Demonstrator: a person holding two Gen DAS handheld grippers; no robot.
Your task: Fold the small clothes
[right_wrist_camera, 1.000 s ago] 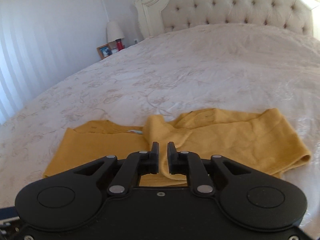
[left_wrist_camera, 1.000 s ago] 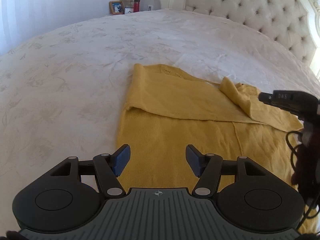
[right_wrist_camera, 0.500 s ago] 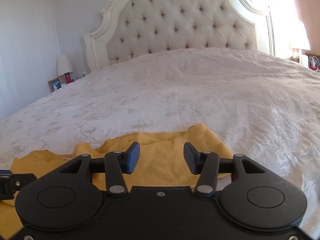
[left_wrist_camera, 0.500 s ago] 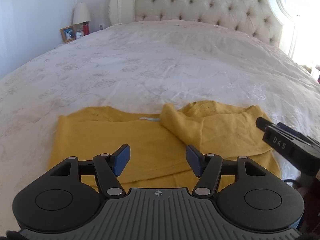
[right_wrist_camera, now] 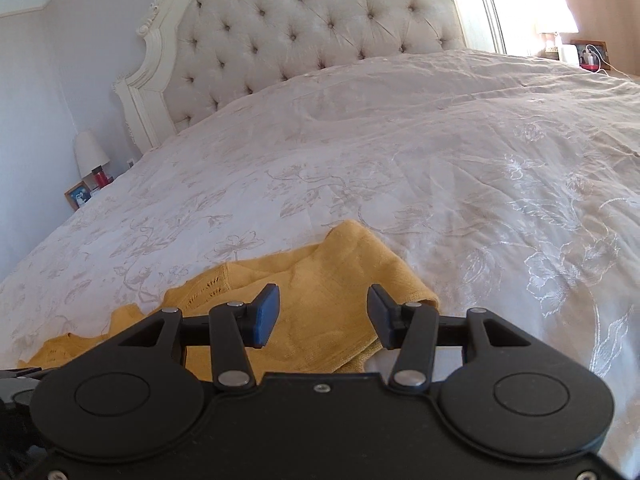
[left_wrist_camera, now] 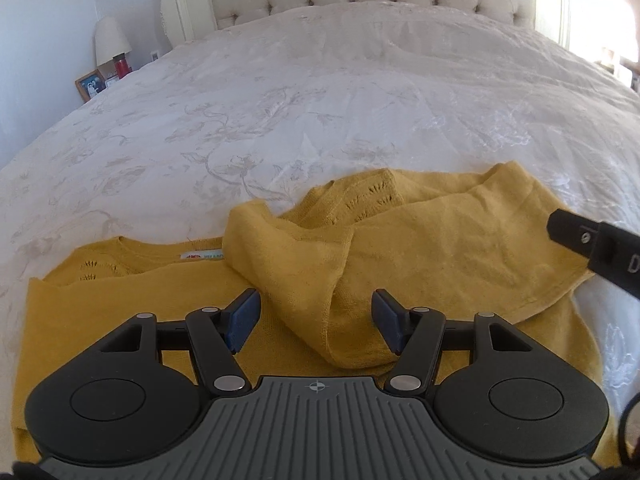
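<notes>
A mustard-yellow knit top [left_wrist_camera: 440,248] lies on the white bedspread [left_wrist_camera: 320,100], its right side folded over the middle with a bunched ridge in front. My left gripper [left_wrist_camera: 316,320] is open and empty, low over the top's near part, the ridge between its fingers. The top also shows in the right wrist view [right_wrist_camera: 320,280]. My right gripper [right_wrist_camera: 322,316] is open and empty over the top's right edge. Its tip also shows at the right of the left wrist view [left_wrist_camera: 592,248].
A tufted cream headboard [right_wrist_camera: 320,28] stands at the far end of the bed. A nightstand at the left holds a lamp [left_wrist_camera: 110,42], a red cup and a photo frame [left_wrist_camera: 90,84]. Another lamp [right_wrist_camera: 556,12] and small items stand at the far right.
My right gripper has opened, let go of the folded cloth and moved to the top's right edge. My left gripper has swung round to face the headboard and stayed open.
</notes>
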